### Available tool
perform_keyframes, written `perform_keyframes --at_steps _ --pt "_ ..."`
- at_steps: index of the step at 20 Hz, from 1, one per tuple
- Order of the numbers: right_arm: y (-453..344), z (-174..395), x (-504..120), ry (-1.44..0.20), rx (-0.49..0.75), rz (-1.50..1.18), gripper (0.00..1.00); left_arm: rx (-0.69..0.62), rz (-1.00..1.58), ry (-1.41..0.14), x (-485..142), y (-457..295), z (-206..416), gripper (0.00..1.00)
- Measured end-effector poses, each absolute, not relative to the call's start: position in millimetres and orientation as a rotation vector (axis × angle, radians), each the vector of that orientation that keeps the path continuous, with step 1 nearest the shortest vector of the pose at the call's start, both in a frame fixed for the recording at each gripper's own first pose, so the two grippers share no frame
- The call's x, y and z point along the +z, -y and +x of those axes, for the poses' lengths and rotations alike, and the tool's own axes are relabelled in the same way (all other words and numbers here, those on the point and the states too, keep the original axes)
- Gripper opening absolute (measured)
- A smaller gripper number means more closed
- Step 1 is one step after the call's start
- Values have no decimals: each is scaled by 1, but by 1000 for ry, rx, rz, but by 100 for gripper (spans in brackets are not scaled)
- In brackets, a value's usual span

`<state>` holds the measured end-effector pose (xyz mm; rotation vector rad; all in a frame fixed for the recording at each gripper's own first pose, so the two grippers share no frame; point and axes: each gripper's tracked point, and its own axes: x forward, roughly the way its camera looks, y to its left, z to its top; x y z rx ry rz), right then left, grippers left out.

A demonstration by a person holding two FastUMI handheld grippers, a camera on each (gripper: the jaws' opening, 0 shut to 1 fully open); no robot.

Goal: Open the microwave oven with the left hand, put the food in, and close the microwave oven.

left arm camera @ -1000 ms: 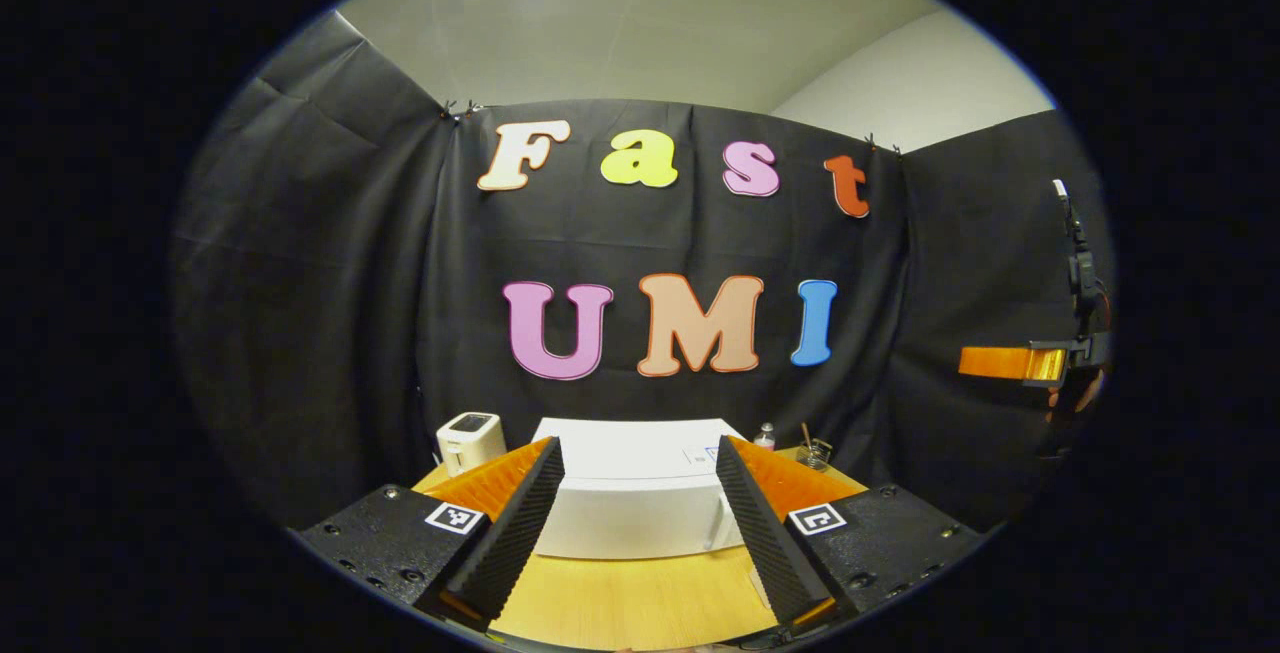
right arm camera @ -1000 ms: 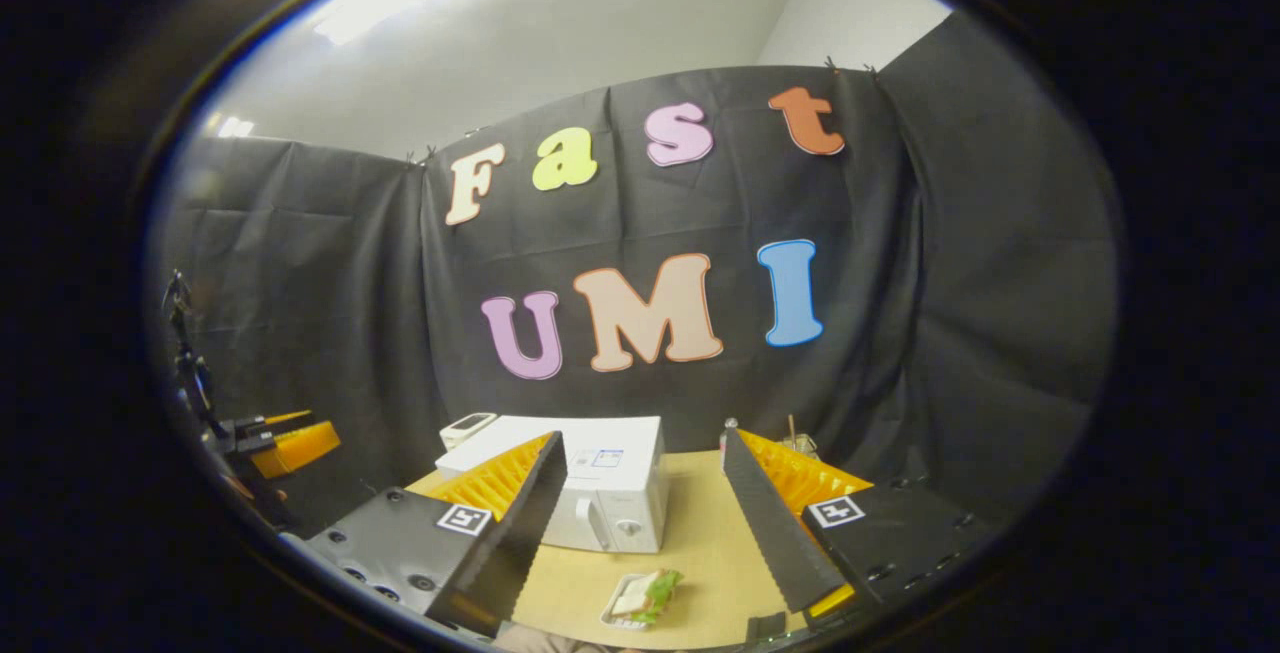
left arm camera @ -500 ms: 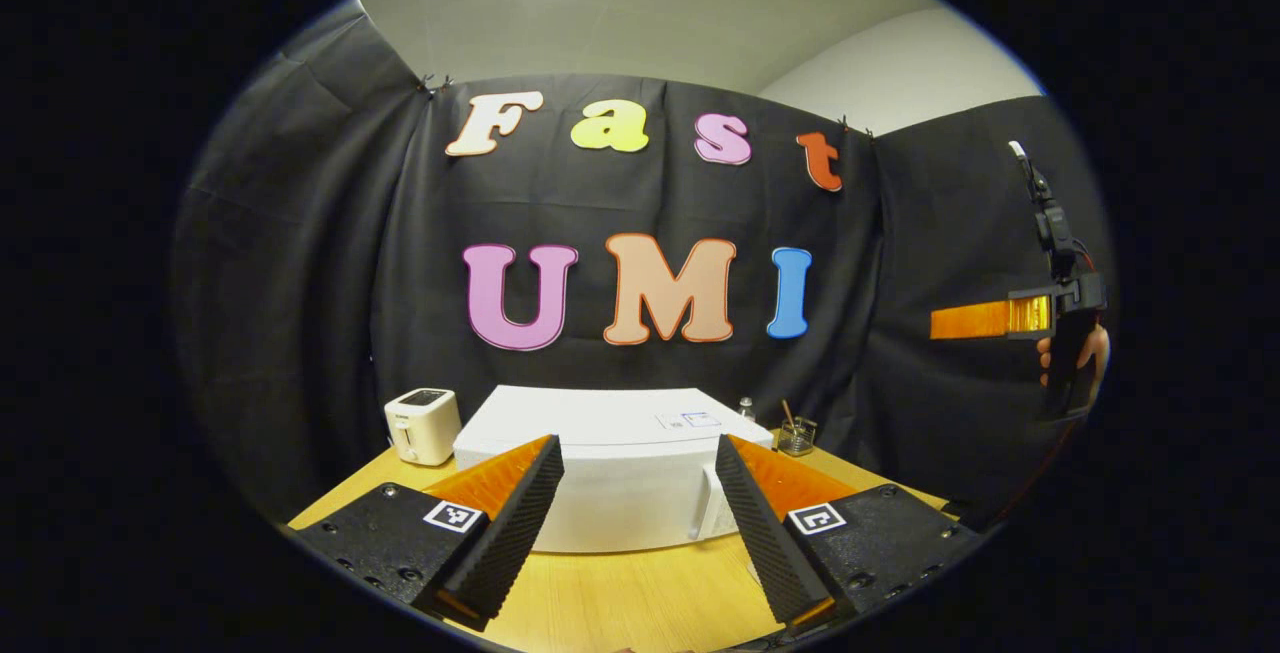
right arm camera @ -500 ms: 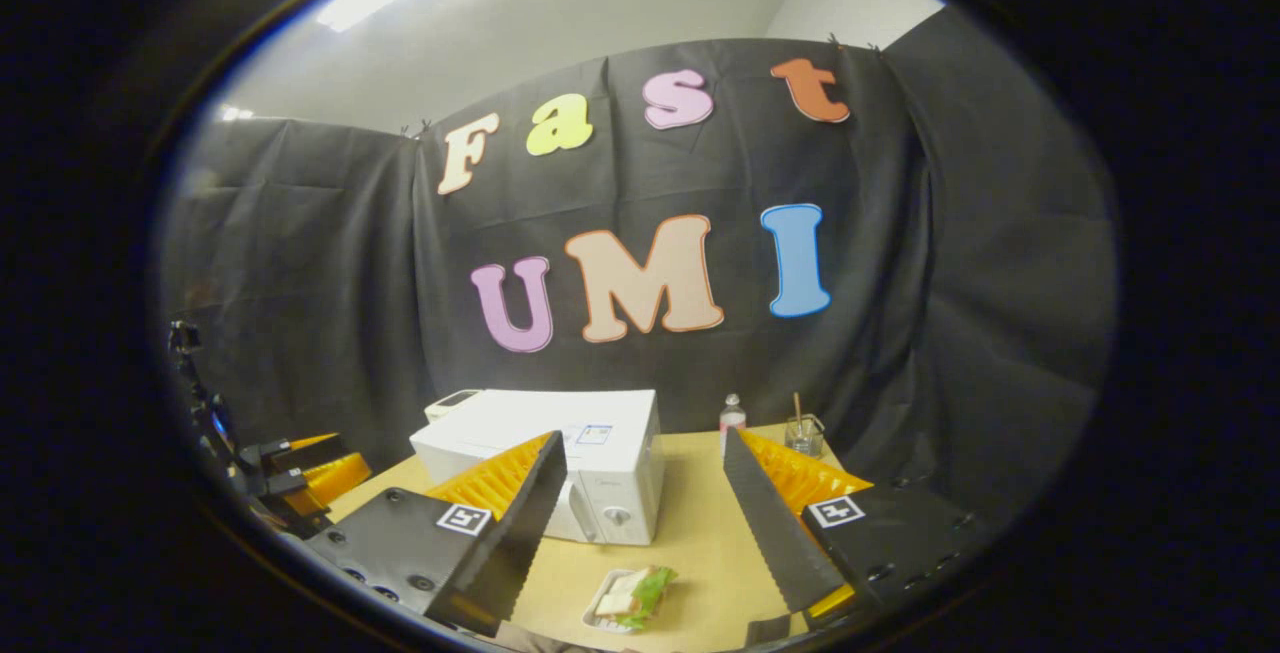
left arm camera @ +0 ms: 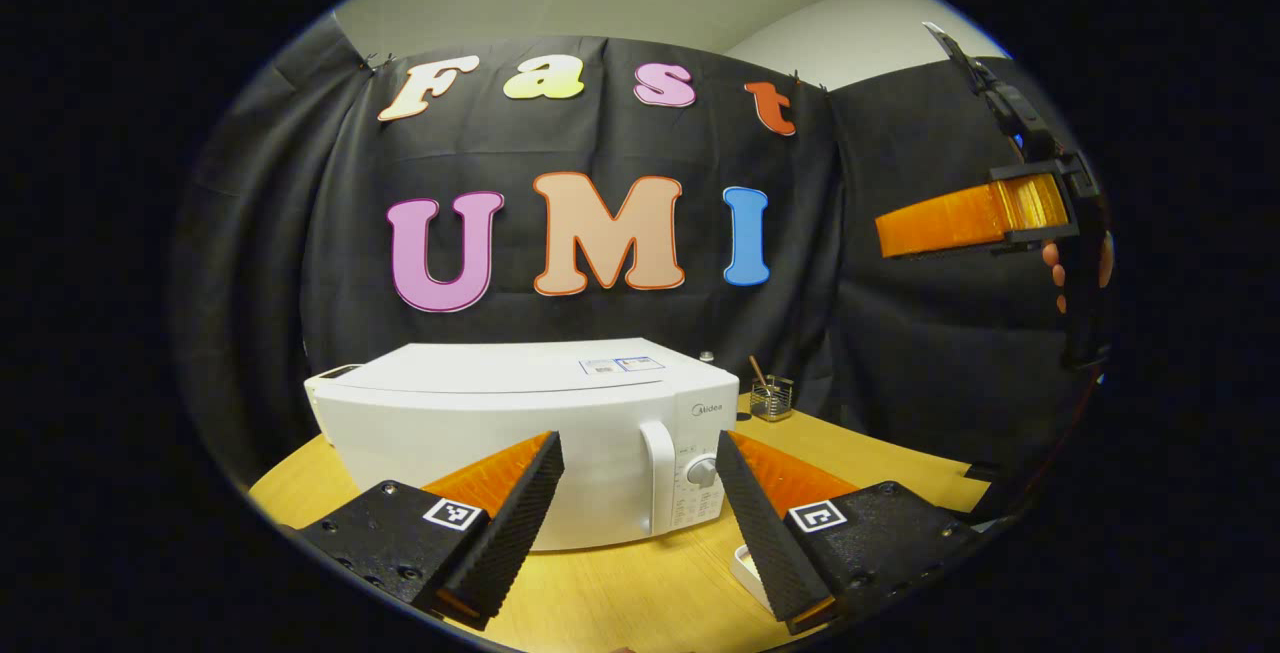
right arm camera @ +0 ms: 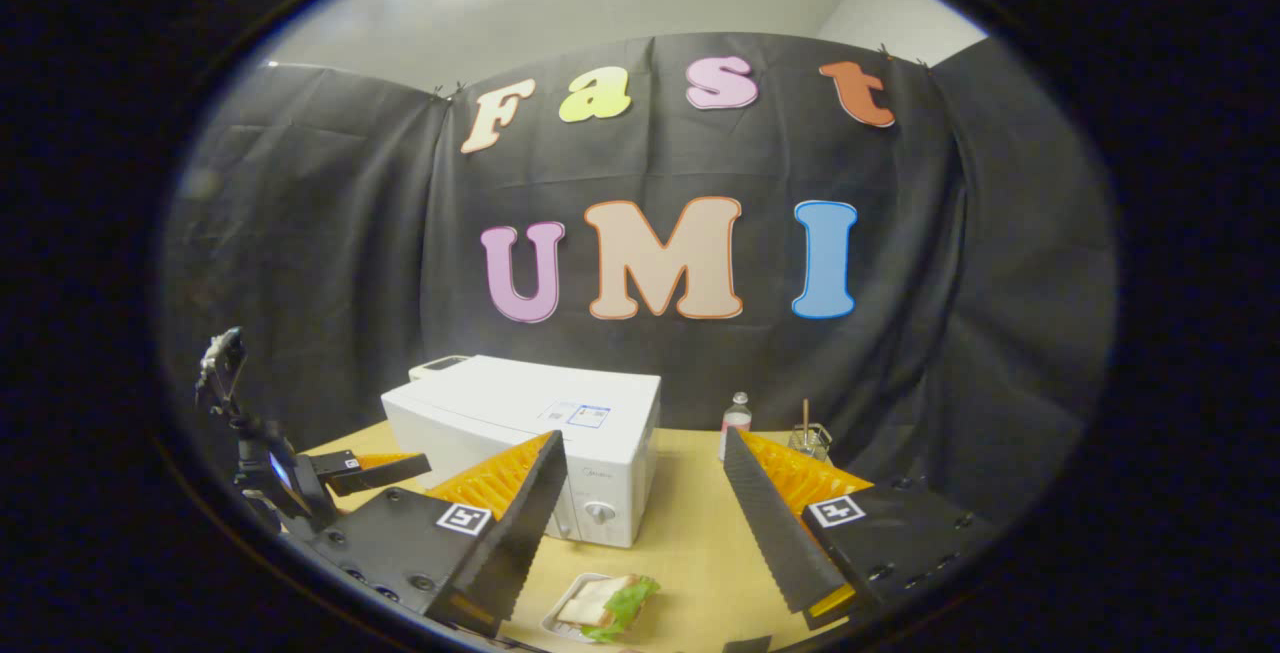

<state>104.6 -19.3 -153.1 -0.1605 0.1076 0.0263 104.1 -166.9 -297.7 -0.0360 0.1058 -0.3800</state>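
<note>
A white microwave [left arm camera: 520, 413] stands on the wooden table [left arm camera: 620, 593] with its door closed; its vertical handle [left arm camera: 660, 463] and a knob [left arm camera: 703, 473] sit at the right of its front. My left gripper [left arm camera: 640, 523] is open just in front of it, holding nothing. In the right gripper view the microwave [right arm camera: 540, 433] lies farther off, and a sandwich with lettuce in a small tray [right arm camera: 600, 605] rests on the table below my open, empty right gripper [right arm camera: 645, 533]. The left gripper [right arm camera: 370, 471] shows low at the left there. The right gripper [left arm camera: 960, 218], held by a hand [left arm camera: 1075, 263], hangs high at the right.
A small bottle [right arm camera: 735, 423] and a glass holder with a stick [right arm camera: 810, 438] stand at the table's back right. A white toaster [right arm camera: 438, 365] peeks out behind the microwave. Black cloth walls close the booth on three sides. A tray corner [left arm camera: 745, 563] lies by my left gripper's right finger.
My left gripper has come down and closer to the microwave's front, which now looms much larger. The right gripper has shifted slightly; the sandwich stays on the table.
</note>
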Motion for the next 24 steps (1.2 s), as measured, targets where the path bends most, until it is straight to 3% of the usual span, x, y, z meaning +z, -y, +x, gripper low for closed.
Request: perform_keyframes --at_steps 1,4,5,6,15,18,20,24 --pt "15 107 -159 -116 39 -162 92 -384 -37 -113 -307 173 110 96" --pt "1 105 -165 -113 77 -119 92 -362 -30 -151 -339 181 121 93" --pt "-2 105 -163 -100 87 -120 99 -356 -24 -157 -347 183 126 92" --pt "-4 104 -163 -91 93 -123 92 -353 -16 -170 -357 187 130 89" --pt "-7 89 -164 -59 111 -93 92 -356 -54 -245 -409 207 155 71" --pt "4 90 -163 -41 76 -96 91 -365 -55 -246 -414 212 159 61" --pt "6 88 -164 -45 65 -78 92 -362 -58 -244 -416 213 163 49" --pt "14 83 -166 -43 39 -56 91 -322 -53 -249 -422 205 171 39"
